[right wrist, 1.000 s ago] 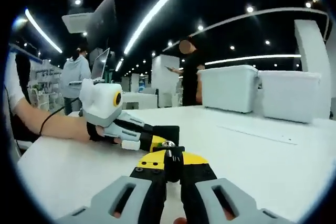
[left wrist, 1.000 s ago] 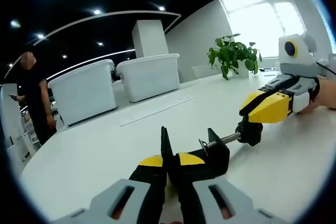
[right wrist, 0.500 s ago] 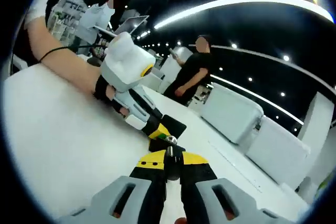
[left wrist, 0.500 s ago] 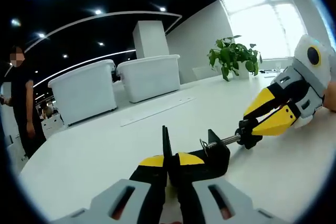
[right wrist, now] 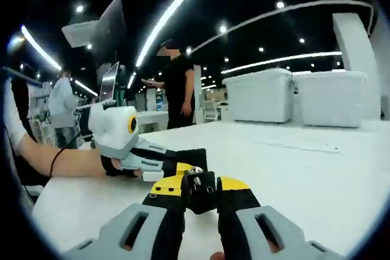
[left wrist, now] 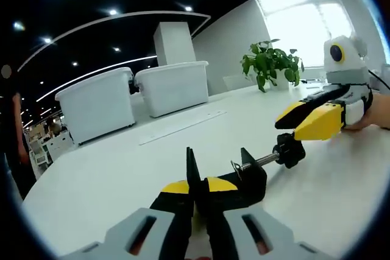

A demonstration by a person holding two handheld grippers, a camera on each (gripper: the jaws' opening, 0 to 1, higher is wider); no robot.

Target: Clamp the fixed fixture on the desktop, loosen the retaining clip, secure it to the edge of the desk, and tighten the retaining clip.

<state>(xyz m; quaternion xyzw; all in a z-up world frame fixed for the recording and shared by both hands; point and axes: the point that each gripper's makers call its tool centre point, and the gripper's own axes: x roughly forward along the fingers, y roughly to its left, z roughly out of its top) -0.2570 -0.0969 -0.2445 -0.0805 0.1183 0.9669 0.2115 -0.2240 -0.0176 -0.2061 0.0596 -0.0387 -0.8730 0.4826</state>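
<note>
A black clamp fixture (left wrist: 248, 179) lies on the white table (left wrist: 109, 175). My left gripper (left wrist: 195, 186) is shut on its thin upright plate. A threaded screw (left wrist: 266, 161) runs from the clamp body to a black knob (left wrist: 290, 149). My right gripper (left wrist: 287, 129) comes in from the right and is shut on that knob. In the right gripper view, the knob (right wrist: 196, 181) sits between the yellow tips of my right gripper (right wrist: 198, 186). Beyond it are the clamp (right wrist: 194, 155) and my left gripper (right wrist: 177, 167), held by a bare forearm.
Two white bins (left wrist: 97, 105) (left wrist: 173, 88) stand at the back of the table, with a flat strip (left wrist: 183, 127) lying in front of them. A potted plant (left wrist: 271, 65) stands far right. One person (right wrist: 177, 86) stands beyond the table, and another (right wrist: 61, 98) by the monitors.
My right gripper rolled to one side with the knob, then rolled back level, still shut on it. The left gripper and clamp stayed put. The standing person walked off to the left.
</note>
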